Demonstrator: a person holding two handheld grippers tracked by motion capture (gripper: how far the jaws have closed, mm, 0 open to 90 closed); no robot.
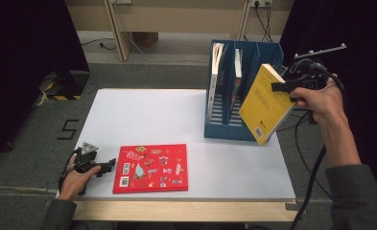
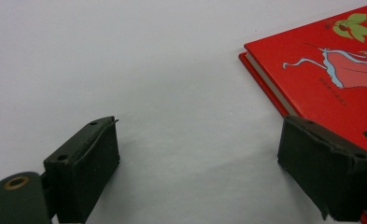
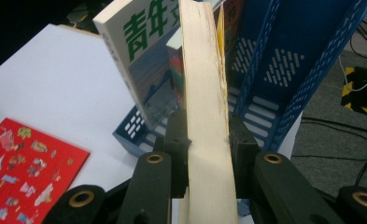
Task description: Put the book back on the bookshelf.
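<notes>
White table (image 1: pixel 143 120); yellow book (image 1: pixel 264 103) clamped edge-on in right hand-held gripper (image 3: pixel 208 140).

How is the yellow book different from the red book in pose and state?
The yellow book is held tilted in the air by the right claw, near the blue file rack; the red book lies flat on the table, ungripped. The yellow cover looks plain; the red one carries many small pictures. Both are closed.
</notes>
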